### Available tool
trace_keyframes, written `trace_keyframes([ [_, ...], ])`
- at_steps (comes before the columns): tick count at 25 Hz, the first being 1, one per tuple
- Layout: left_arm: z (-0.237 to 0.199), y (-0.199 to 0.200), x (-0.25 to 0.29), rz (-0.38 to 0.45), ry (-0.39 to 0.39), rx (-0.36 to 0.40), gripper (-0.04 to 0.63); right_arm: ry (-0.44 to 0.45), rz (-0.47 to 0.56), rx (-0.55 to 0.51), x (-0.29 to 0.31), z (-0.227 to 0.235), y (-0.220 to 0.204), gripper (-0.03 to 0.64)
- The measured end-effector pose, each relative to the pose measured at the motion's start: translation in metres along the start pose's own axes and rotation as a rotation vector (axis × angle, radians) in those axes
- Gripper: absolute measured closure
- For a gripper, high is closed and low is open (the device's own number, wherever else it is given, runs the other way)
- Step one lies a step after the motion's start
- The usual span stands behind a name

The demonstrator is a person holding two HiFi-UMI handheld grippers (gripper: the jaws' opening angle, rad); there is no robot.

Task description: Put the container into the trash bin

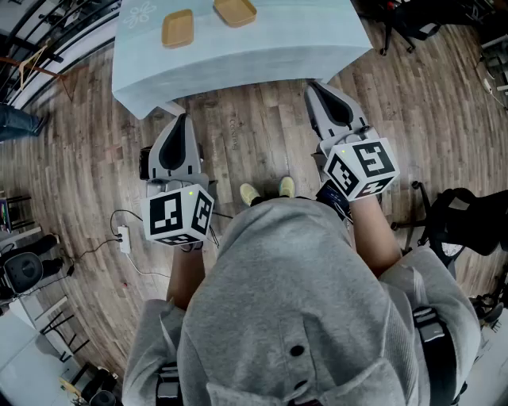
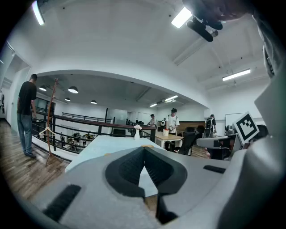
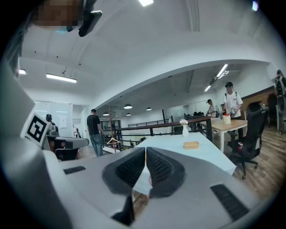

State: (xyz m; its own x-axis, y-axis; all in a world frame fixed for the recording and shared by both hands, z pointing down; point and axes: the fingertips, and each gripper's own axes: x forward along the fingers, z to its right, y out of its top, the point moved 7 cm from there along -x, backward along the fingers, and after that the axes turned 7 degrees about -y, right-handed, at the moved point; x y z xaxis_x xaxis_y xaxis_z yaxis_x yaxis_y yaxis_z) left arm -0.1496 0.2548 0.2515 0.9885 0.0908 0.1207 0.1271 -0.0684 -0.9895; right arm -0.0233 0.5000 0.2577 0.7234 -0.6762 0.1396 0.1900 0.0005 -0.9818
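Seen from the head view, the wooden floor (image 1: pixel 262 135) fills most of the frame; the table (image 1: pixel 262 47), under a pale blue cloth, lies across the twelve o'clock edge; the person's grey hoodie (image 1: pixel 294 301) takes up the six o'clock half, with two yellow-green shoes (image 1: pixel 250 193) just above it.

The left gripper (image 1: pixel 184 120) sits at about nine o'clock from the frame's centre and the right gripper (image 1: pixel 314 86) at about two o'clock; both point toward the table and stop short of its near edge, over bare floor. In the left gripper view the left gripper's ribbed pads (image 2: pixel 129 167) meet at the tips with nothing between them; in the right gripper view the right gripper's pads (image 3: pixel 158 167) are likewise pressed together and empty.

One tan container (image 1: pixel 178 28) rests on the cloth at eleven o'clock; a second tan container (image 1: pixel 235 11) lies just beside it at twelve o'clock, cut by the frame's edge; both are well apart from either gripper. The right gripper view shows one such container (image 3: pixel 191 145) on the table at three o'clock of the jaws, with a small white vase (image 3: pixel 184 129) beyond it.
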Motion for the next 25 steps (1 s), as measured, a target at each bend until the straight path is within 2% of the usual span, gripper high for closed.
trace_keyframes([
  [8, -0.031, -0.005, -0.021, 0.007, 0.0, -0.01, 0.575, -0.007, 0.026, 0.042, 0.008, -0.028, -0.004, 0.584],
  [14, -0.053, -0.005, -0.025, 0.018, -0.004, -0.004, 0.575, -0.015, 0.034, 0.032, 0.019, -0.047, -0.006, 0.586],
  [25, -0.08, -0.006, -0.004, 0.025, 0.012, 0.018, 0.575, 0.05, 0.056, 0.01, 0.06, -0.055, -0.005, 0.589],
])
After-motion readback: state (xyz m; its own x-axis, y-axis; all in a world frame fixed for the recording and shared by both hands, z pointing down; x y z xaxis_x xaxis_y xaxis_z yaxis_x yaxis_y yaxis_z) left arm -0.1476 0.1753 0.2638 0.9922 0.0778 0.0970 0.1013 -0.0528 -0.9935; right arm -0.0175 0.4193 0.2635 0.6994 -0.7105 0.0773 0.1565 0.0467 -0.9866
